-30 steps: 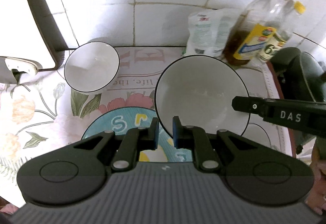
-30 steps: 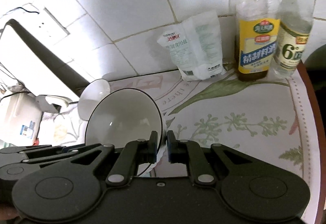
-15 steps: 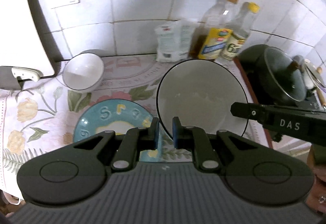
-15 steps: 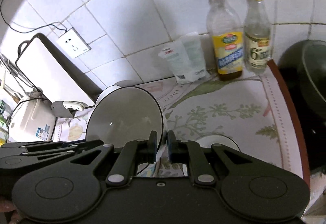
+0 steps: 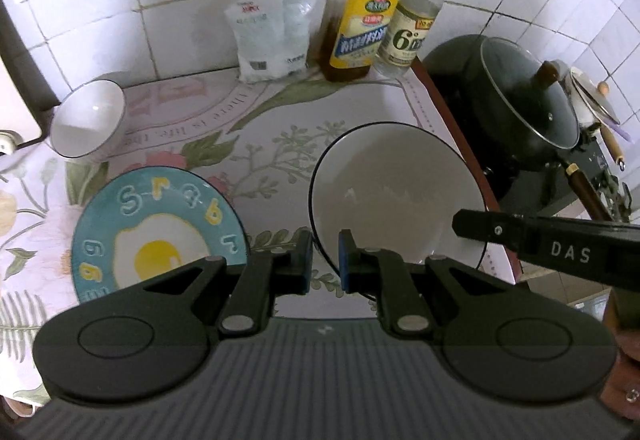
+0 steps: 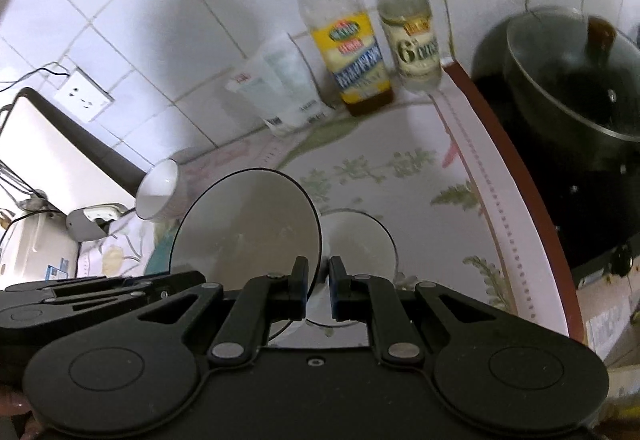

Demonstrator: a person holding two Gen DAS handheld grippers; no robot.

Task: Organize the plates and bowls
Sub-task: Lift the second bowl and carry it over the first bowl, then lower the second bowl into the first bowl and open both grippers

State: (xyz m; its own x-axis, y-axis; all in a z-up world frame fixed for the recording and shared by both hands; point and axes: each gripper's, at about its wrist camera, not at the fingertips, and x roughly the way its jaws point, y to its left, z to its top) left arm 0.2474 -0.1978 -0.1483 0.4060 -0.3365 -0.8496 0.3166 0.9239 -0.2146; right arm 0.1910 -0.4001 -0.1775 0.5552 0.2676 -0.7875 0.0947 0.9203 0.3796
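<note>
Three white bowls (image 5: 398, 196), one blue plate (image 5: 160, 228), two bottles (image 5: 360, 16), one bag (image 5: 272, 32), one pot (image 5: 516, 100).

The right tool (image 6: 318, 290) is clamped on the rim of a large white bowl (image 6: 244, 224) with a dark edge, held tilted above the flowered worktop (image 6: 400, 176). Just right of that bowl, lower down, a second white dish (image 6: 360, 240) sits on the cloth. Left of the bowl lies a small white bowl (image 6: 158, 188). Behind the bowl, against the tiled wall, stand a white packet (image 6: 280, 88), a yellow-labelled bottle (image 6: 344, 40) and a clear bottle (image 6: 408, 24). Far right of the bowl is a lidded dark pot (image 6: 568, 80). The left tool (image 6: 100, 288) shows at the bowl's lower left.
</note>
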